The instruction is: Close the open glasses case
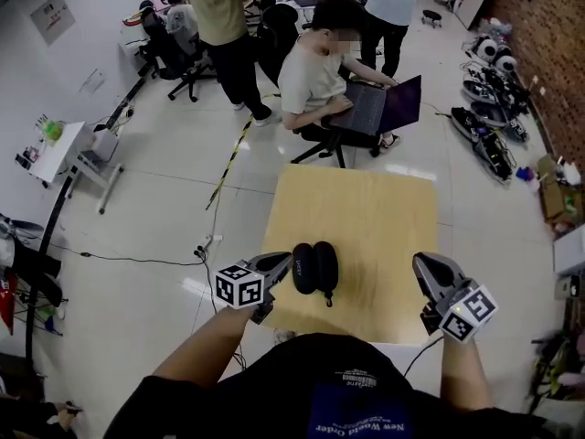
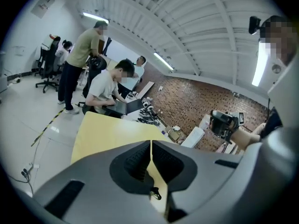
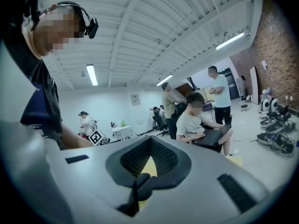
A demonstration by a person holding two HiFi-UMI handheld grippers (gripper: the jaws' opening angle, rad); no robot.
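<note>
Pale tiled floor [image 1: 137,208] spreads around a square light-wood table [image 1: 366,208] in a busy workroom; on the table's far side a seated person [image 1: 315,76] bends over a dark laptop [image 1: 379,108]; two standing people [image 1: 219,16] are further off beyond; black office chairs [image 1: 174,48] stand at the far left; a red-brown brick wall [image 1: 548,53] runs along the right. The black oval glasses case [image 1: 315,268] lies open close to the table's near edge, left of centre; its two rounded halves are spread side by side. The left gripper [image 1: 287,262] reaches in over the table's left edge, its tip just beside the case's left half; whether it touches cannot be told; the left gripper view shows its ribbed jaws pressed together with nothing between them. The right gripper [image 1: 419,262] hangs at the table's near right corner, well apart from the case; in the right gripper view its jaws likewise meet and hold nothing.
</note>
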